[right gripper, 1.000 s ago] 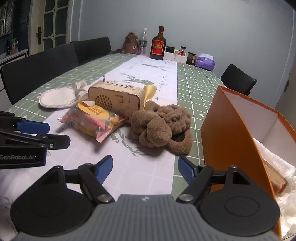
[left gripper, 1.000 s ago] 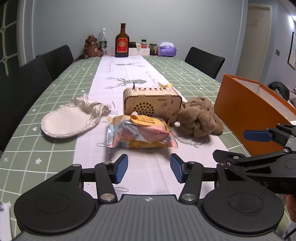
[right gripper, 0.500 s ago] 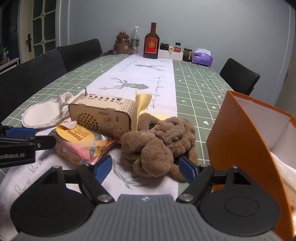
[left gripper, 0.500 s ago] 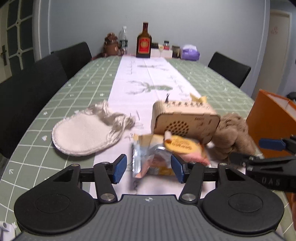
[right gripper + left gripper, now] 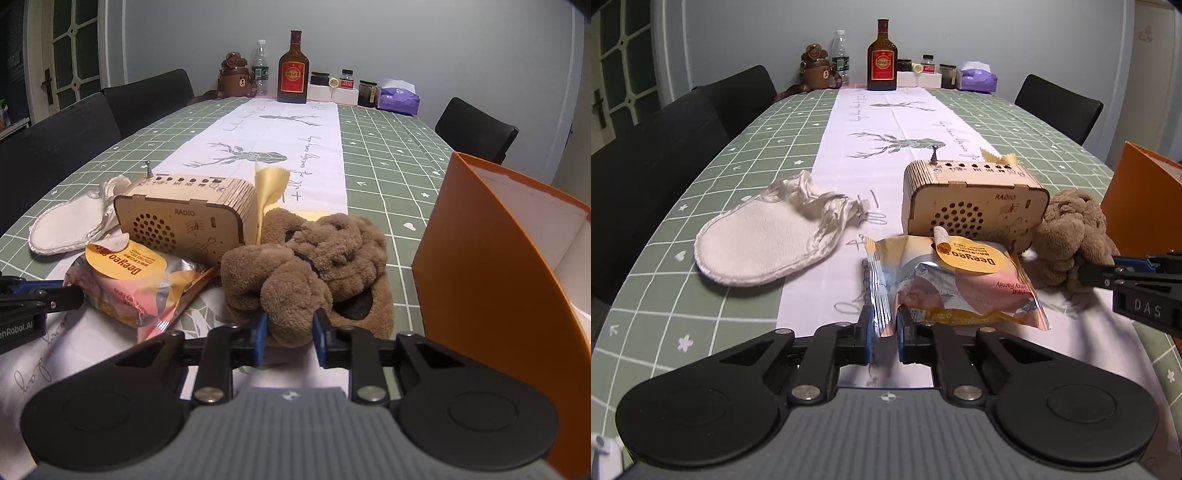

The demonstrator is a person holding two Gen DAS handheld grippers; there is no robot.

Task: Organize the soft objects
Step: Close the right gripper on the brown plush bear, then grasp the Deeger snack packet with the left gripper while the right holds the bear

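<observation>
My left gripper is shut on the near sealed edge of a shiny snack packet that lies on the white table runner. My right gripper is shut on a fold of a brown plush slipper just right of the packet. The packet also shows in the right wrist view, and the slipper in the left wrist view. A white cloth mitt lies flat to the left. An orange box stands open at the right.
A wooden radio stands just behind the packet and slipper, with a yellow cloth behind it. Bottles, jars and a tissue pack line the far table end. Black chairs stand along both sides.
Both grippers moved forward and closed: the left on the packet's edge, the right on the brown slipper. Both were open a second ago.
</observation>
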